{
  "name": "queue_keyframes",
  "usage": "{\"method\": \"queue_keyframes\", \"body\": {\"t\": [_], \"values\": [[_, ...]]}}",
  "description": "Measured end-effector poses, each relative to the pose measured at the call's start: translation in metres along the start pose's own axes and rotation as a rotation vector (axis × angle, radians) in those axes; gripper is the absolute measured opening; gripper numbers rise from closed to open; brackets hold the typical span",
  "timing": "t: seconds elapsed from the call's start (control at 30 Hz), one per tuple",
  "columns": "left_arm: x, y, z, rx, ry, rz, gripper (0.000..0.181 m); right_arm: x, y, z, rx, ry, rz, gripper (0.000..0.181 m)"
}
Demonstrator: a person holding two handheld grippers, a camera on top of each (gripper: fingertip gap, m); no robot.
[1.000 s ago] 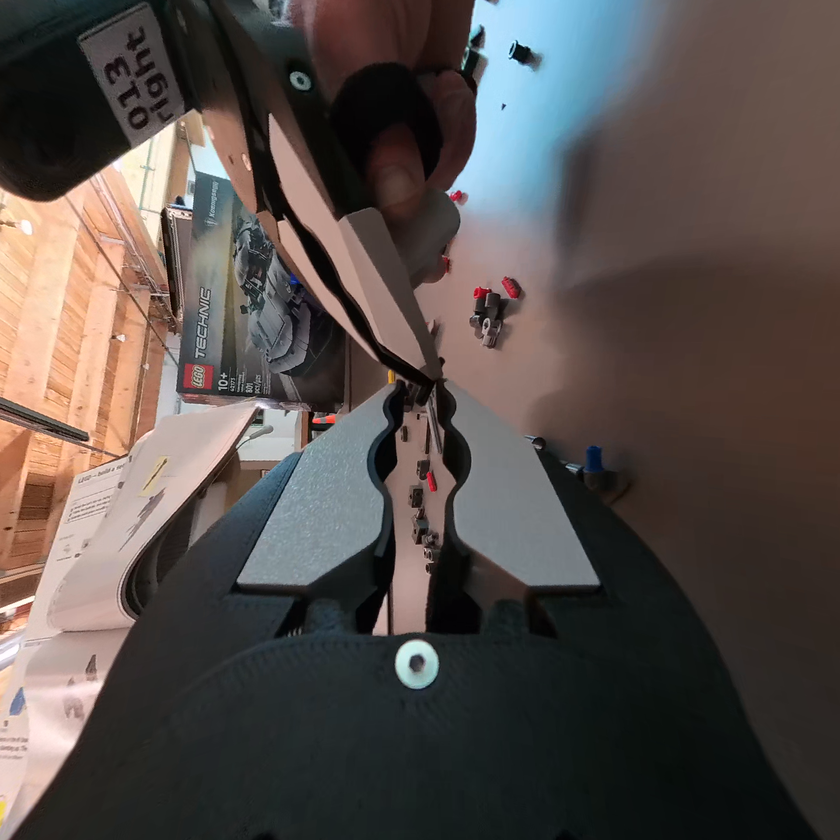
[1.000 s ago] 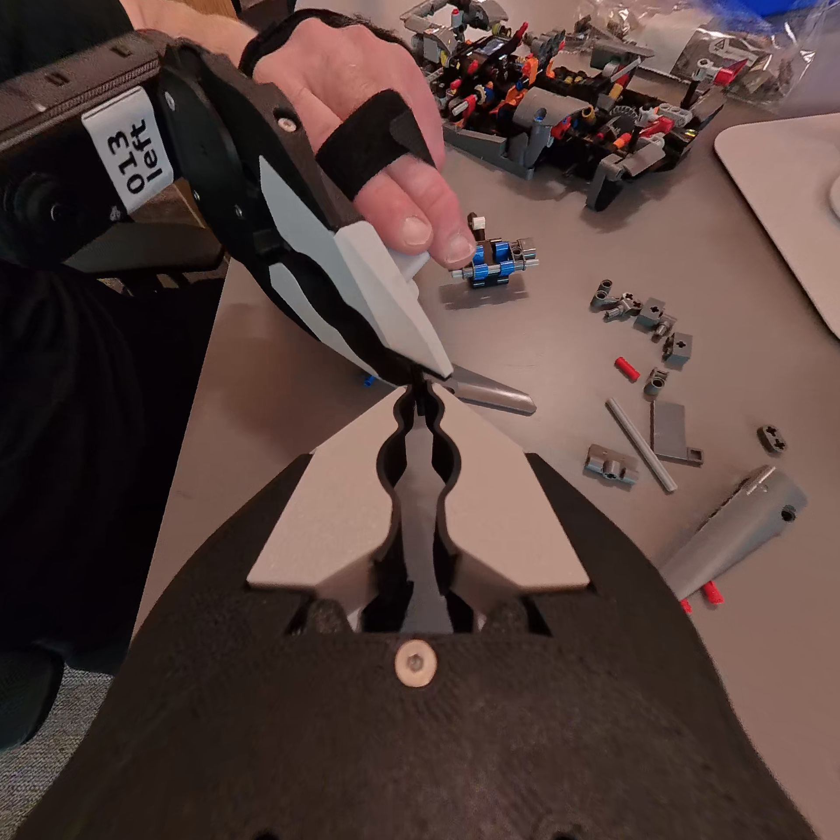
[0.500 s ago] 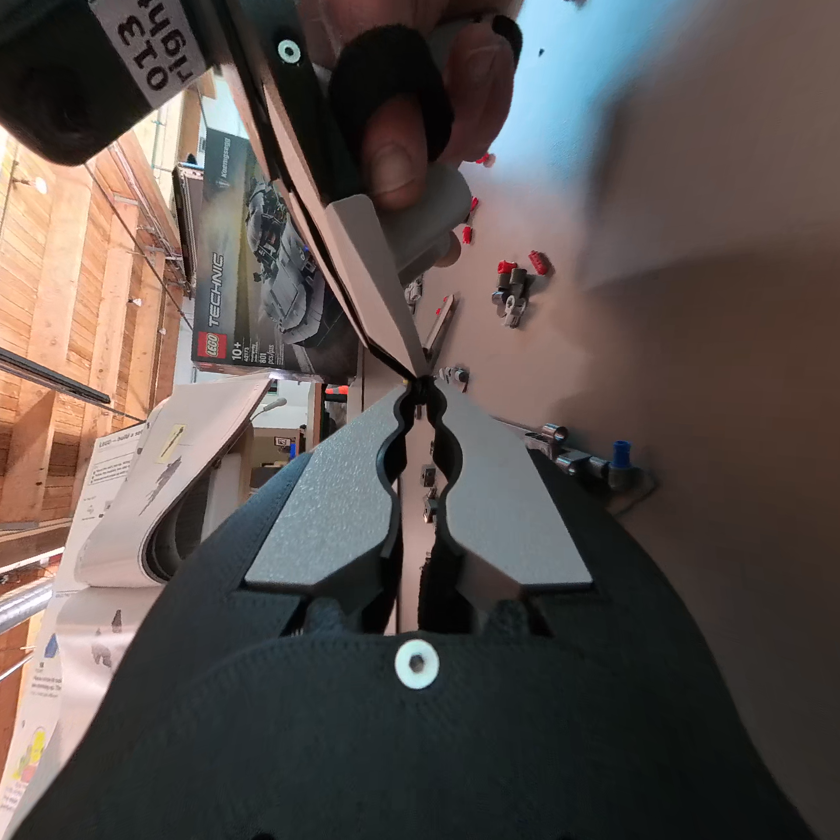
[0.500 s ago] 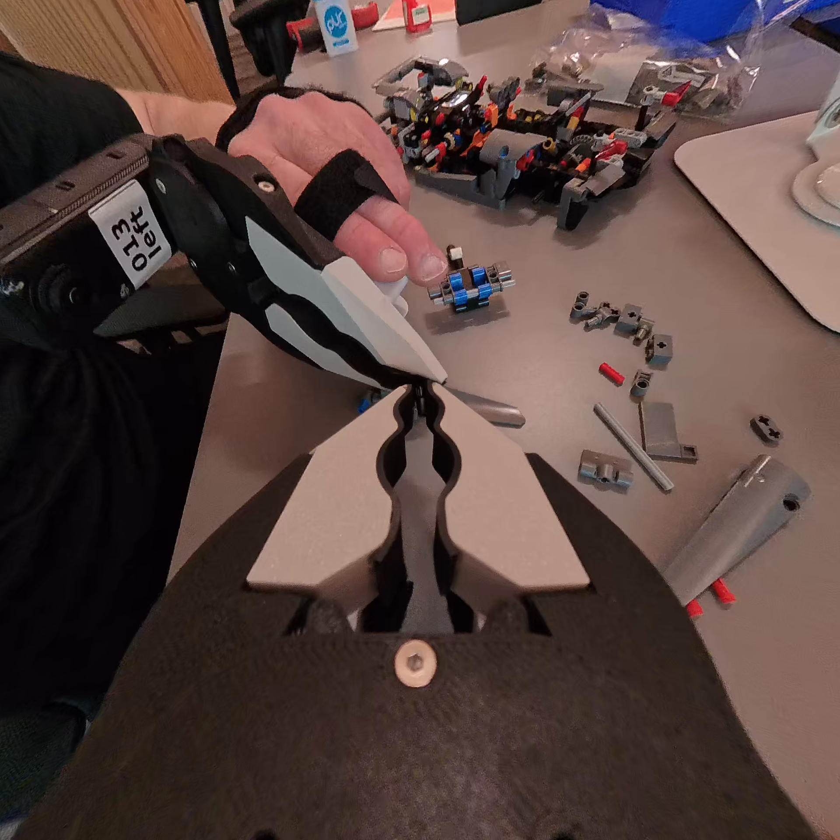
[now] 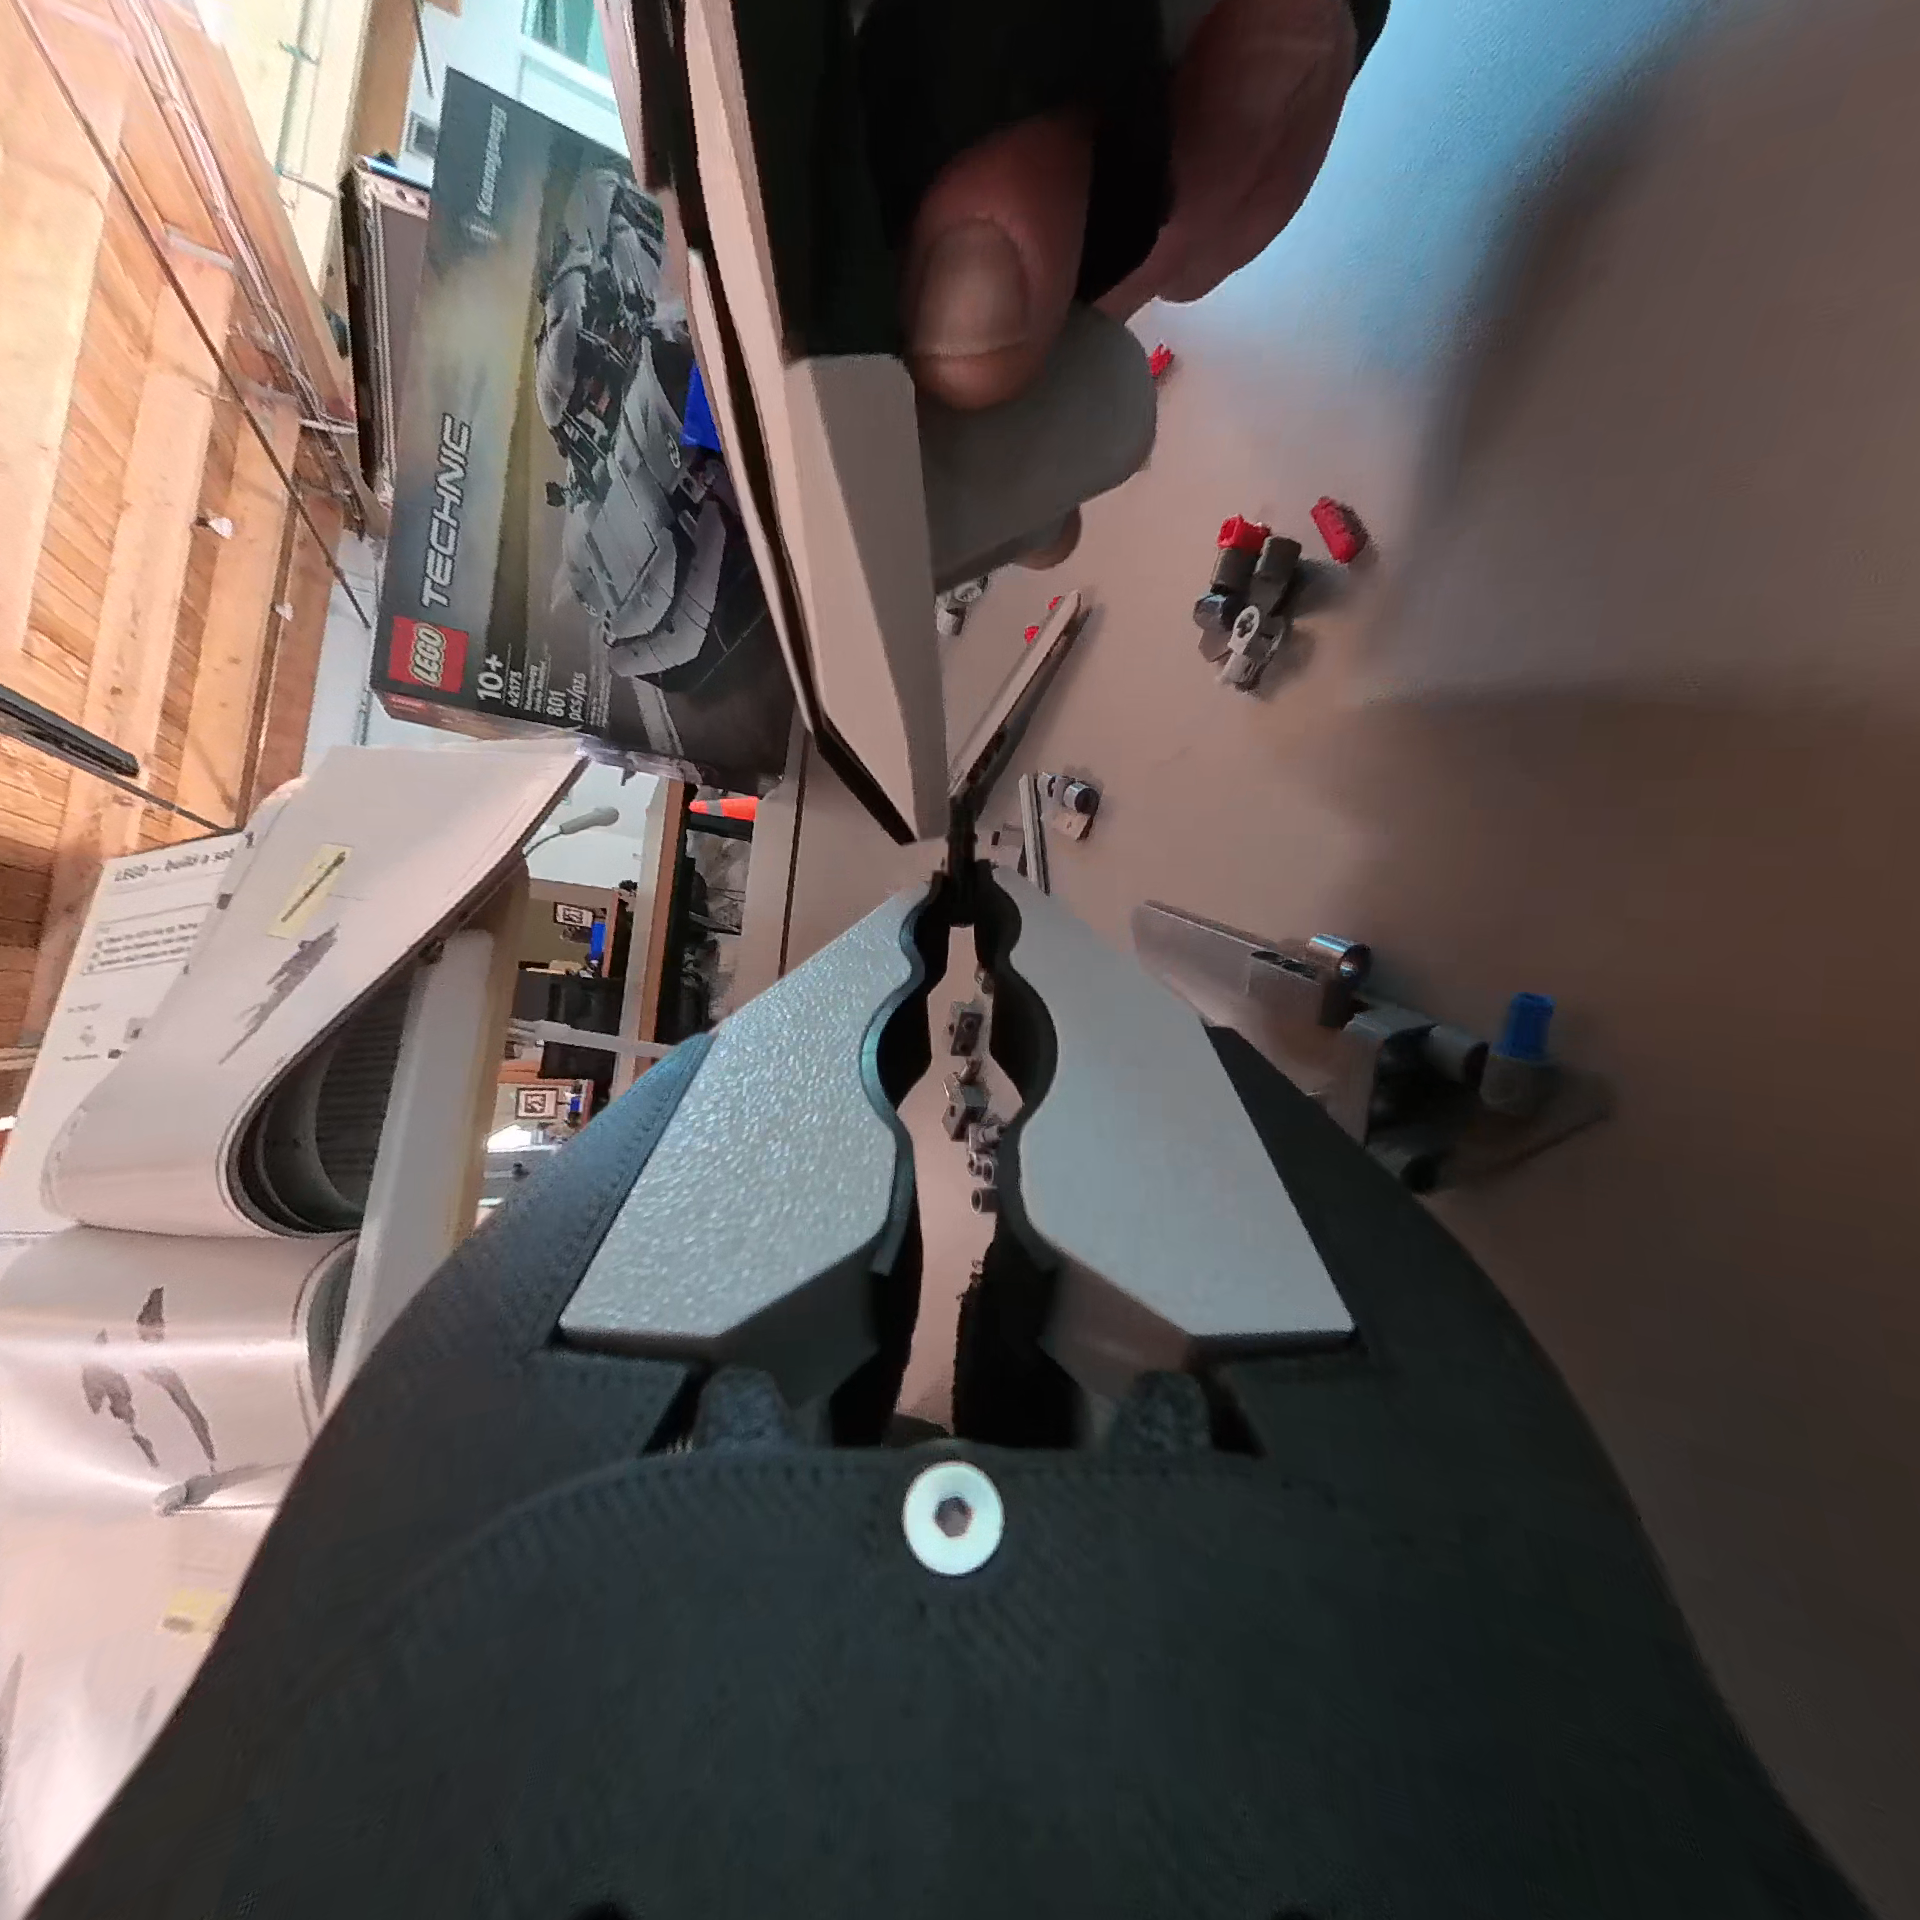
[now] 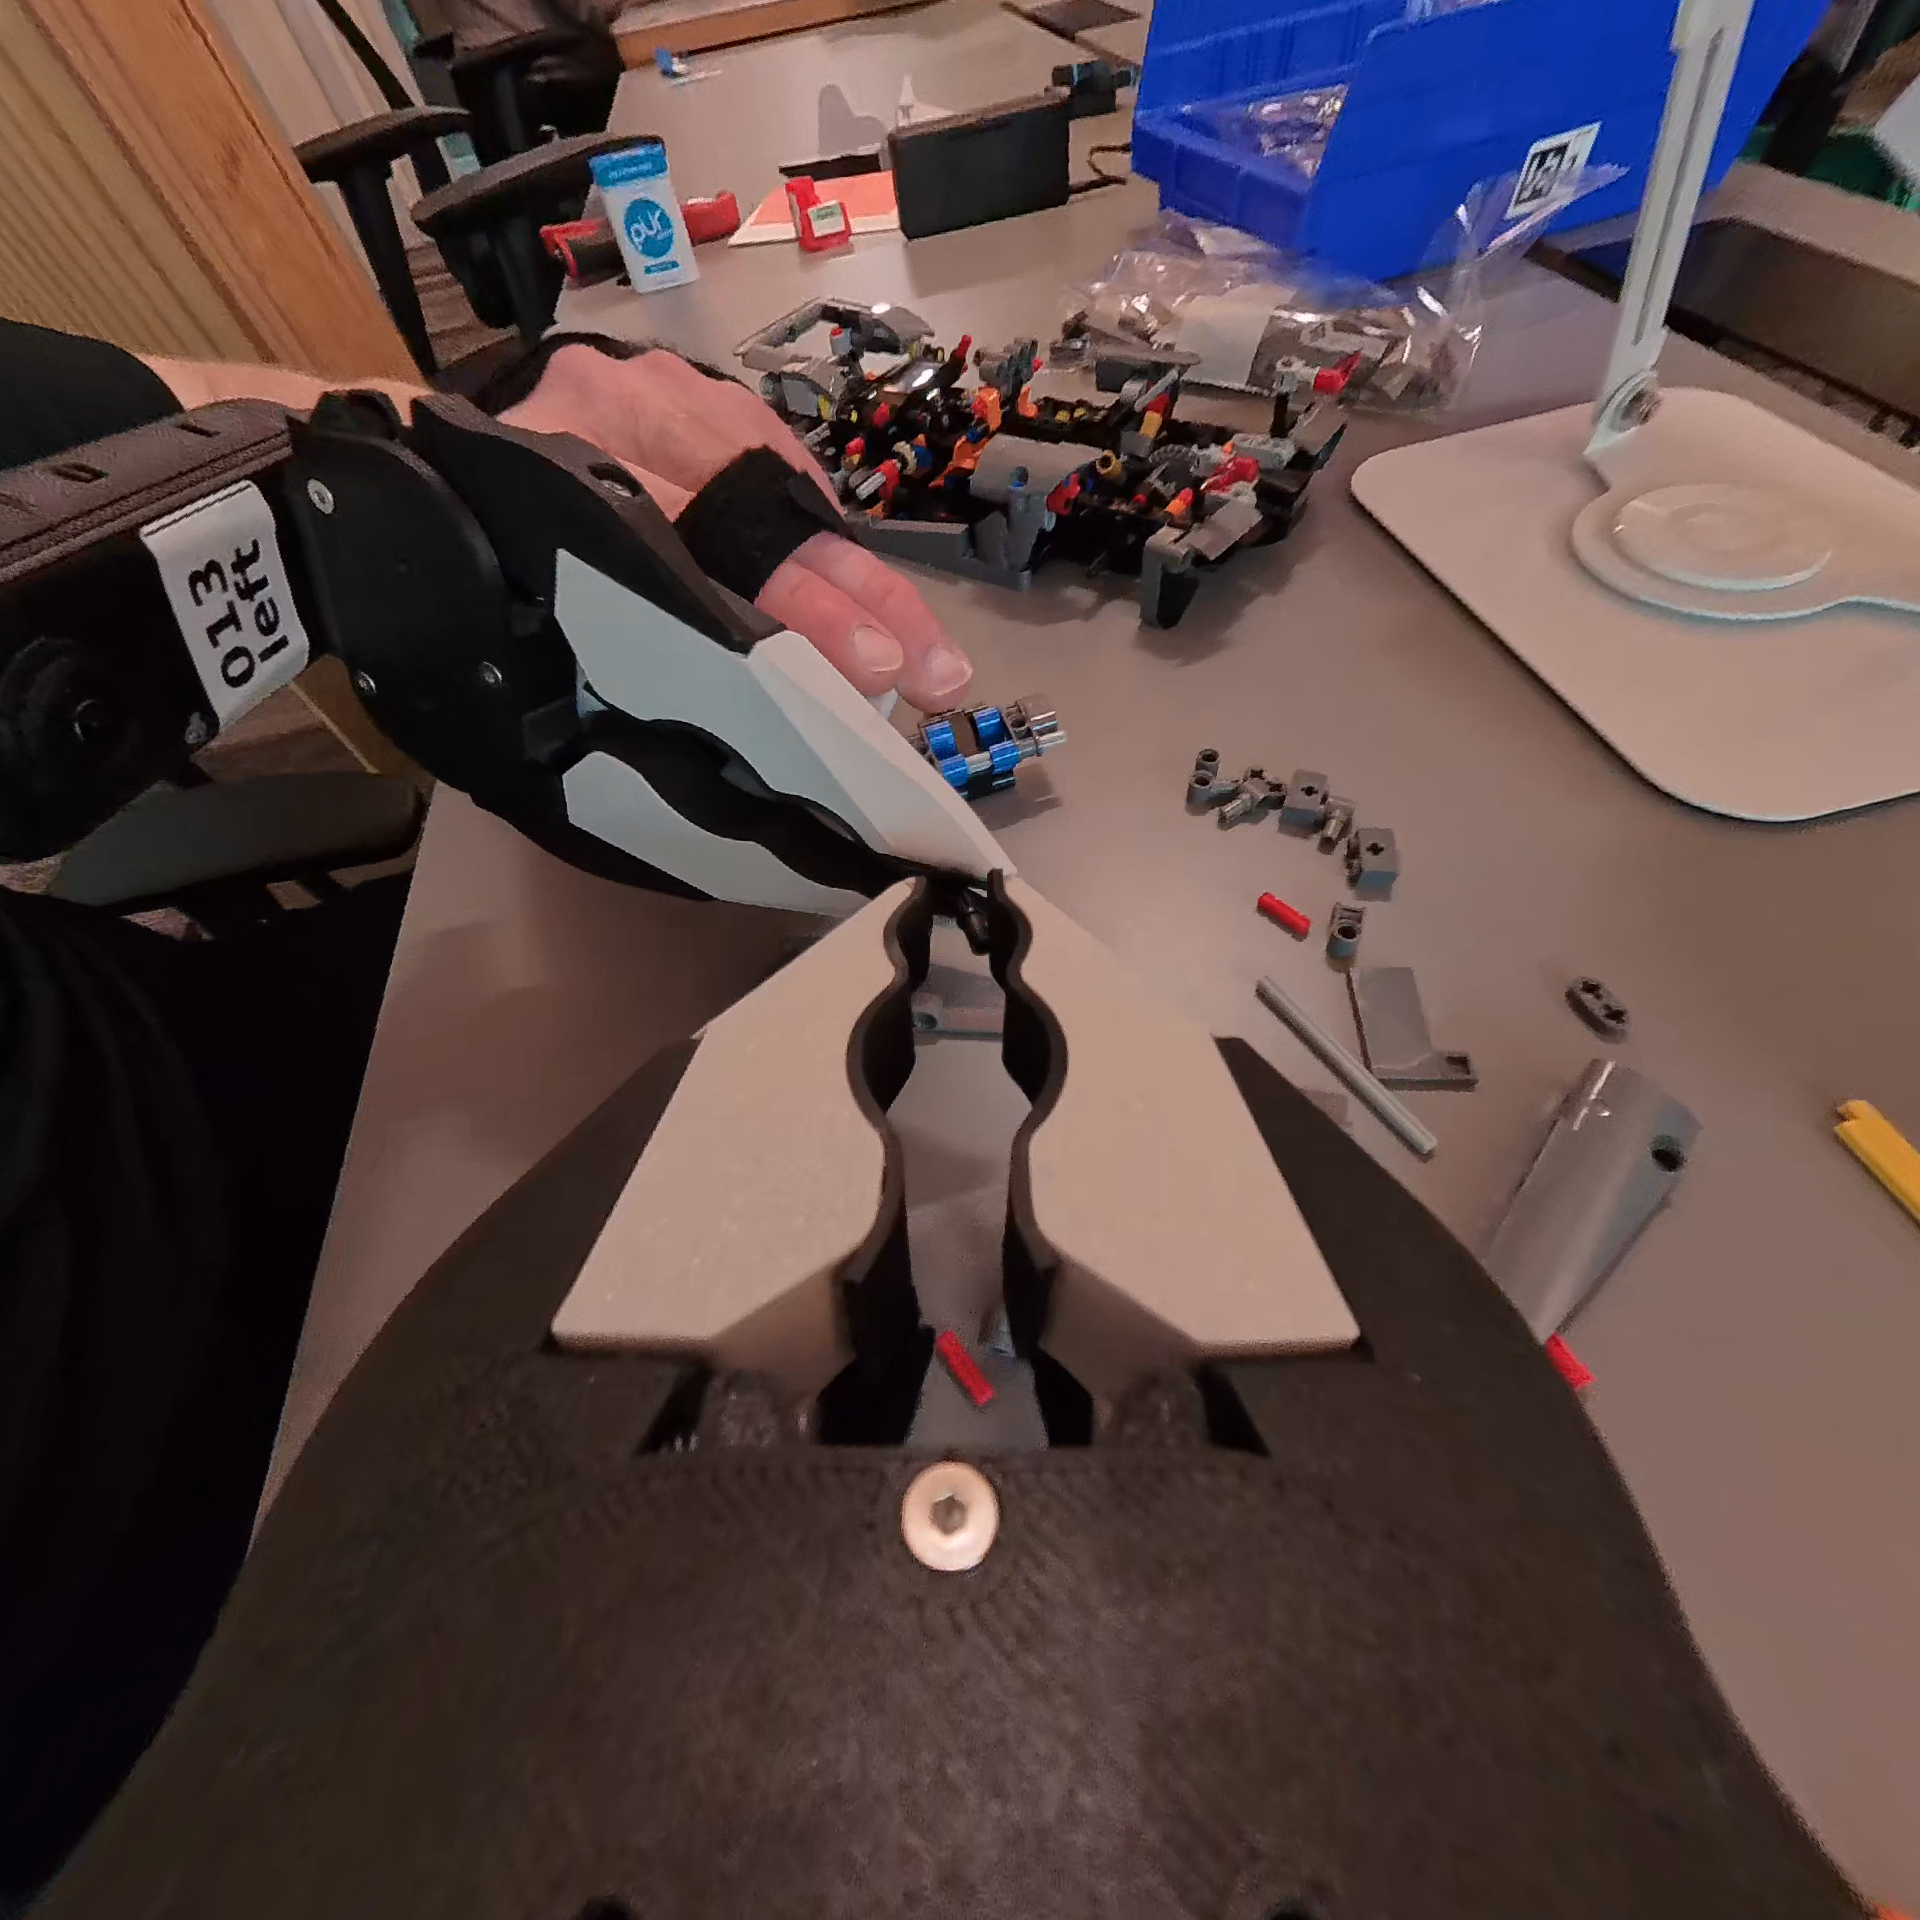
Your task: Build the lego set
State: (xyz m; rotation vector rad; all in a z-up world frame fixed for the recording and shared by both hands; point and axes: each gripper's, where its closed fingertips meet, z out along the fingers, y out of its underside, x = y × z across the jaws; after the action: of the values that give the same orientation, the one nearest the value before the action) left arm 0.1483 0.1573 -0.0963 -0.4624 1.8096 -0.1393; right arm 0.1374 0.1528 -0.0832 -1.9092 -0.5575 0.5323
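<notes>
Both grippers meet tip to tip above the grey table (image 6: pixel 1403 727). The right gripper (image 6: pixel 961 899), near in its own view, has its jaws drawn together at the tips on a small black piece (image 6: pixel 975 914). The left gripper (image 6: pixel 935 862) comes in from the left, a strapped hand (image 6: pixel 727 499) behind it, and its tips are pinched together on that same black piece. In the left wrist view the left gripper (image 5: pixel 961 904) shows jaws nipped on the dark piece (image 5: pixel 958 873), with the right gripper (image 5: pixel 914 810) reaching down from above to it.

Far beyond the tips sits the half-built car chassis (image 6: pixel 1039 468), black and grey with orange and red bits. Just this side of it lies a small blue and black sub-assembly (image 6: pixel 987 743). To the right, loose grey connectors (image 6: pixel 1299 805), a red pin (image 6: pixel 1283 914), a grey axle (image 6: pixel 1345 1065) and a grey panel (image 6: pixel 1590 1195) are spread about. A bag of parts (image 6: pixel 1268 322) rests far right before a blue bin (image 6: pixel 1455 125). The set box (image 5: pixel 561 416) and open instruction booklet (image 5: pixel 312 987) stand at the left in the left wrist view
</notes>
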Motion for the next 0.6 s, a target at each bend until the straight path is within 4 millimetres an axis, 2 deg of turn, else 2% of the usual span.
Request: {"method": "queue_keyframes", "body": {"t": [0.13,0.23,0.4,0.5,0.6], "values": [[-0.003,0.005,0.002,-0.014,0.009,-0.042,0.001,0.009,-0.004,0.000,-0.002,0.123,-0.100,0.012],[-0.007,0.011,0.003,-0.027,0.008,-0.062,0.001,0.016,-0.005,-0.001,-0.048,0.259,-0.240,0.019],[-0.017,0.018,0.002,-0.036,-0.010,-0.091,0.000,0.005,-0.012,-0.013,-0.103,0.383,-0.397,0.020],[-0.021,0.020,0.000,-0.040,-0.021,-0.099,0.001,0.006,-0.005,-0.042,-0.144,0.471,-0.394,0.021],[-0.022,0.021,0.001,-0.040,-0.021,-0.104,0.001,0.018,0.006,-0.097,-0.141,0.557,-0.304,0.018]]}}
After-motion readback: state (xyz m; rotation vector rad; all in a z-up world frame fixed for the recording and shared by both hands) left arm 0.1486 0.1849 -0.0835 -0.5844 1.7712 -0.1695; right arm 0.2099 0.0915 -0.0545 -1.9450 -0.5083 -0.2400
